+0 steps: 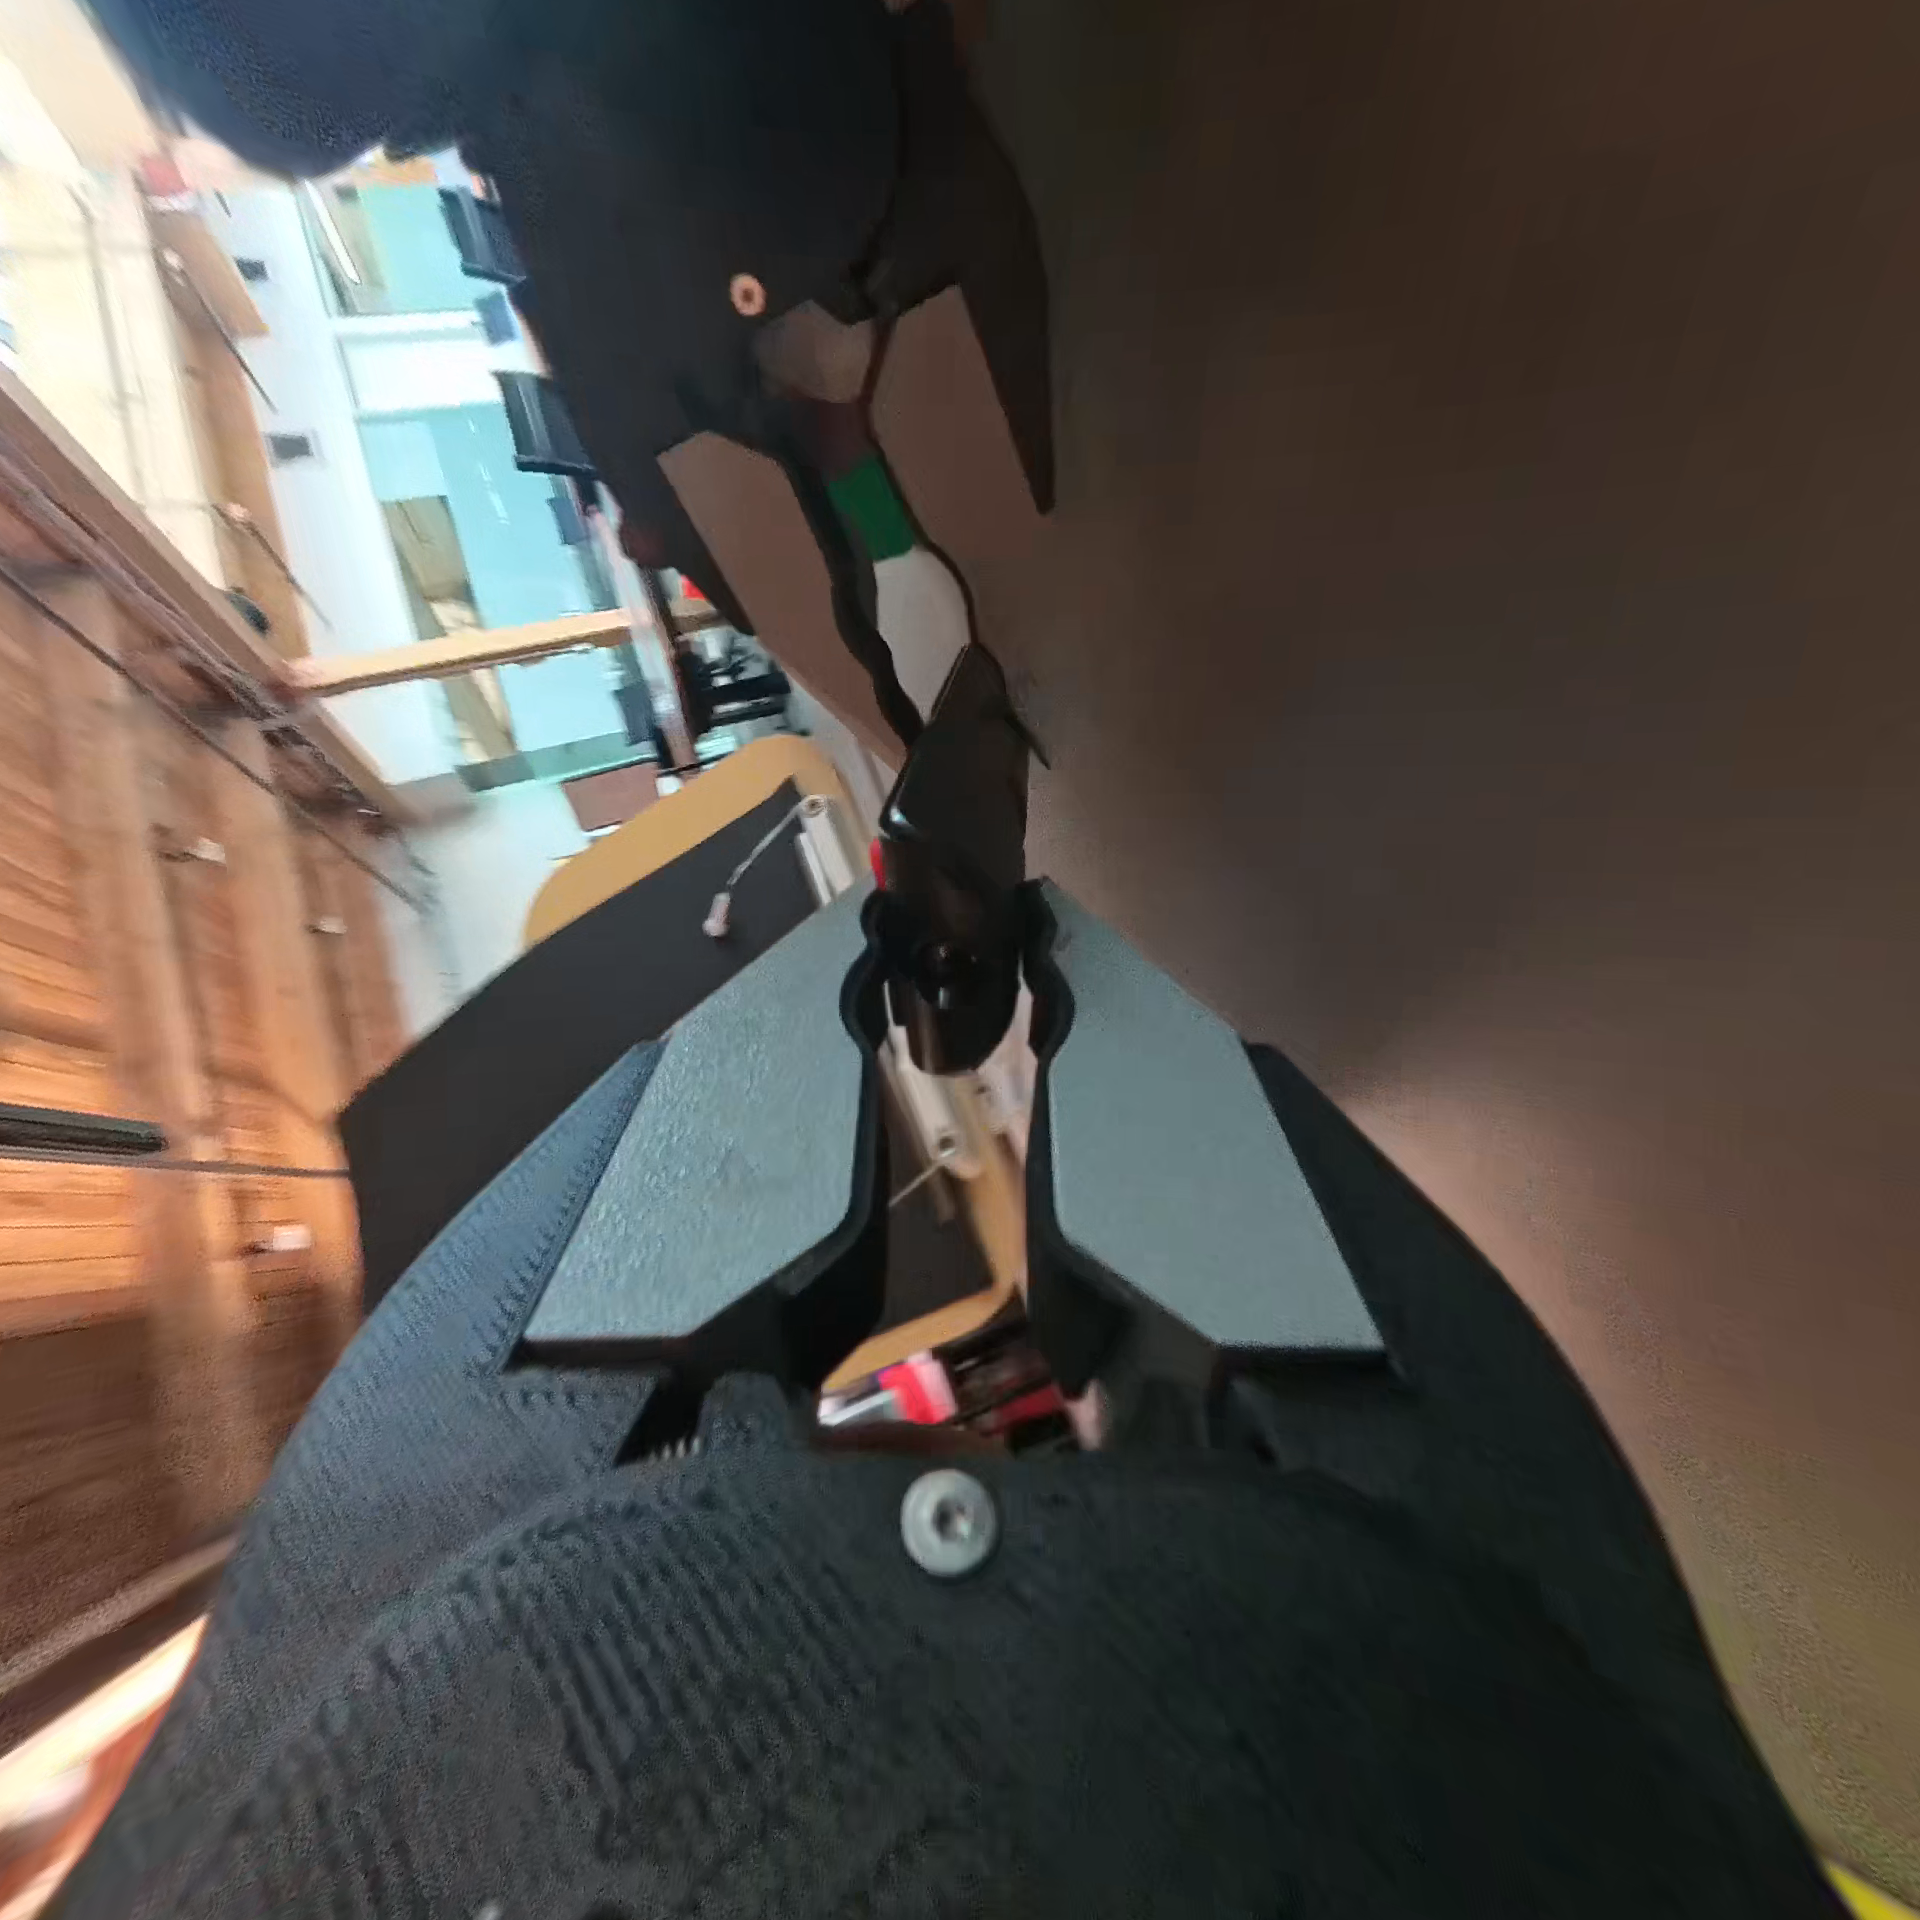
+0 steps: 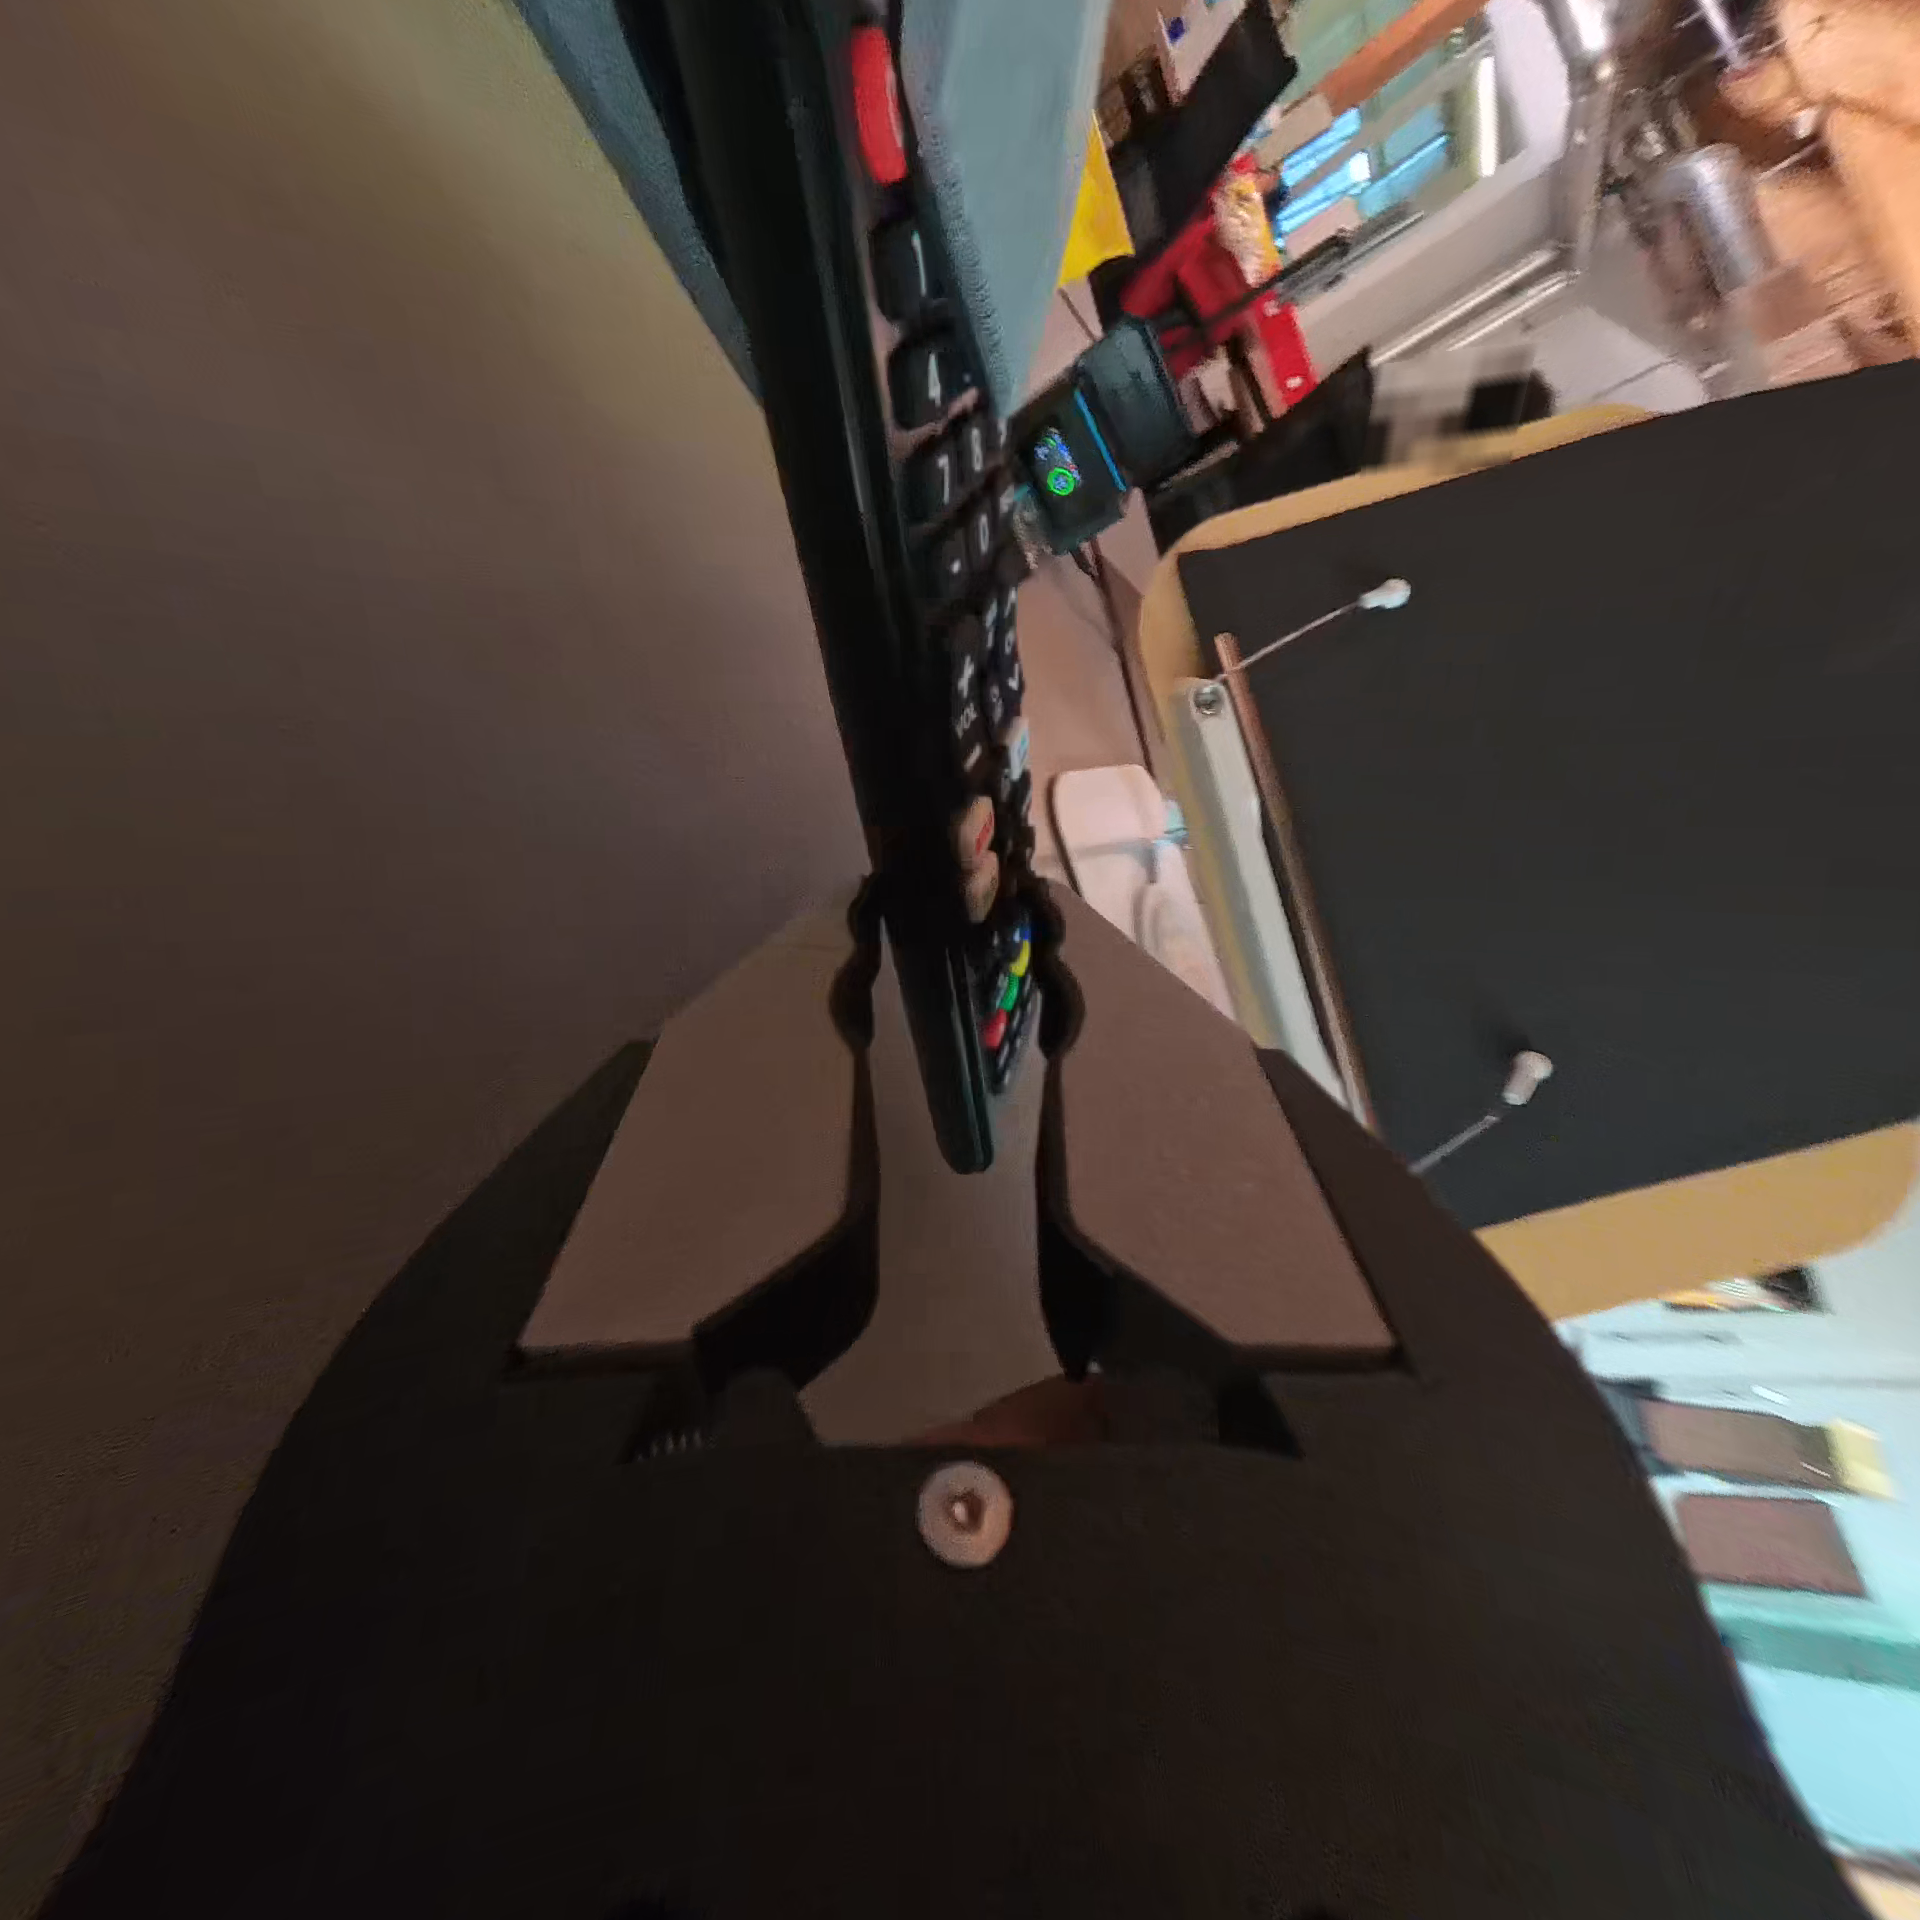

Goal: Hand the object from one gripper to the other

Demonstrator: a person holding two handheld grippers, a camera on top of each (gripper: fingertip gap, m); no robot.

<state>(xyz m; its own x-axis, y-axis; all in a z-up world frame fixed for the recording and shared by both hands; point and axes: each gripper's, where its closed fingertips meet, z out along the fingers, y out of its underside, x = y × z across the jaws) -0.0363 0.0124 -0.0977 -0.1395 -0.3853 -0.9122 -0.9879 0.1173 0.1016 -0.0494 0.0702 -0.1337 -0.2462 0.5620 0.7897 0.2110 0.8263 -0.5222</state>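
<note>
My left tool (image 1: 956,971) and my right tool (image 2: 956,977) each clamp one end of the black remote (image 2: 914,582), held off the worktop (image 2: 1558,831).

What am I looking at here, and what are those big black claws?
Each claw is a hand-held two-finger gripper with a camera looking along its fingers; no robot is involved. The right wrist view shows the right gripper closed on the lower end of a black remote control. In the left wrist view, the left gripper grips the same remote at its other end, with the right gripper beyond it. So both hold it, mid-handover. Behind is a black-topped table.
</note>
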